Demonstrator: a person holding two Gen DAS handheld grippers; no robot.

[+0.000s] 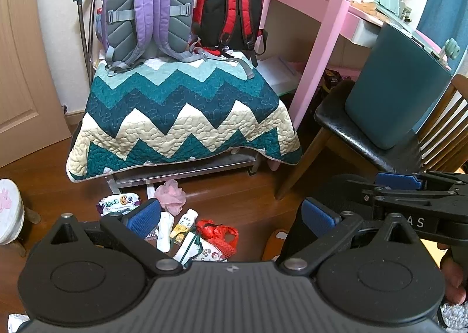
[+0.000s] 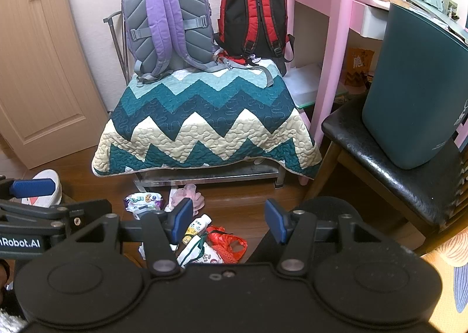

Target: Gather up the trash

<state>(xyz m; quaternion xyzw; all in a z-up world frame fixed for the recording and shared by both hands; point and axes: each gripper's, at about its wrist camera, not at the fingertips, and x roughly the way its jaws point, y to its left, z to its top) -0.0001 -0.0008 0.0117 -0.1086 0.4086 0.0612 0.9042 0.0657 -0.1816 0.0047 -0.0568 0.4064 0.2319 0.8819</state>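
A pile of trash lies on the wooden floor in front of a quilt-covered stand: a purple wet-wipe pack (image 1: 119, 203) (image 2: 143, 200), a pink mesh puff (image 1: 170, 196) (image 2: 187, 193), a small white bottle (image 1: 185, 223) (image 2: 199, 224), a red plastic bag (image 1: 218, 235) (image 2: 226, 242), a white tube (image 1: 164, 232) and a printed white pouch (image 1: 194, 249) (image 2: 196, 252). My left gripper (image 1: 231, 219) hovers open above the pile. My right gripper (image 2: 228, 222) is open too, over the red bag. Each gripper shows in the other's view: the right gripper (image 1: 409, 186) and the left gripper (image 2: 32, 188).
A dark teal bin (image 1: 395, 93) (image 2: 418, 93) rests on a black-seated wooden chair (image 1: 365, 140) (image 2: 389, 163) at right. The zigzag quilt (image 1: 181, 116) (image 2: 204, 122) carries a purple backpack (image 1: 149, 8) and a red backpack (image 1: 231, 11). A pink desk (image 1: 316, 40) is behind, a door (image 2: 35, 70) at left.
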